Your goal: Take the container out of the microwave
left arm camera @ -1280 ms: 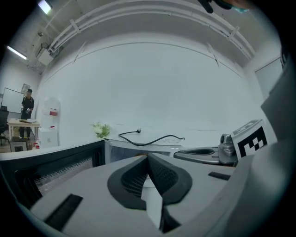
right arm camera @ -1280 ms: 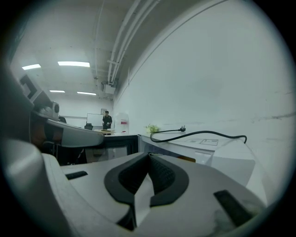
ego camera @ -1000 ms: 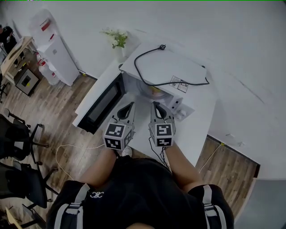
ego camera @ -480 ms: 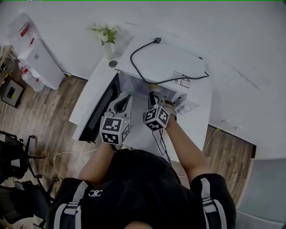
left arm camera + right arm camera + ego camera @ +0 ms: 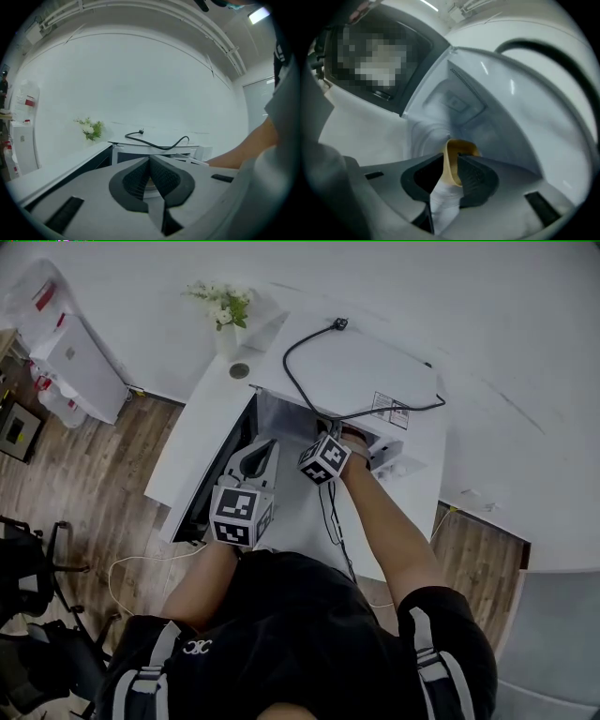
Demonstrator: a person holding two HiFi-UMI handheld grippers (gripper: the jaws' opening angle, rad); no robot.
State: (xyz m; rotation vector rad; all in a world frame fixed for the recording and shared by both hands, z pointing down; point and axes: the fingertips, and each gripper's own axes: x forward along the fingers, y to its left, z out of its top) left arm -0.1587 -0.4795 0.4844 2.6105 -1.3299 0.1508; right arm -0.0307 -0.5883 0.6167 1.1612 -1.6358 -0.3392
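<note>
The white microwave (image 5: 375, 367) stands on a white table with its door (image 5: 208, 470) swung open to the left. In the right gripper view my right gripper (image 5: 452, 164) is inside the cavity, shut on the container (image 5: 459, 150), a white tub with a tan-yellow rim pinched between the pads. In the head view only that gripper's marker cube (image 5: 325, 457) shows at the cavity mouth; the container is hidden. My left gripper (image 5: 262, 451) hovers in front of the open door, jaws shut with nothing between them (image 5: 149, 161).
A black power cord (image 5: 314, 390) lies looped on top of the microwave. A vase of white flowers (image 5: 223, 310) stands at the table's back left corner. The white table (image 5: 417, 498) ends close behind the person. A water dispenser (image 5: 70, 352) and office chairs (image 5: 37, 559) stand on the wooden floor at left.
My right gripper has gone forward from in front of the microwave into its cavity, and its jaws now hold the container's rim. The left gripper has barely moved.
</note>
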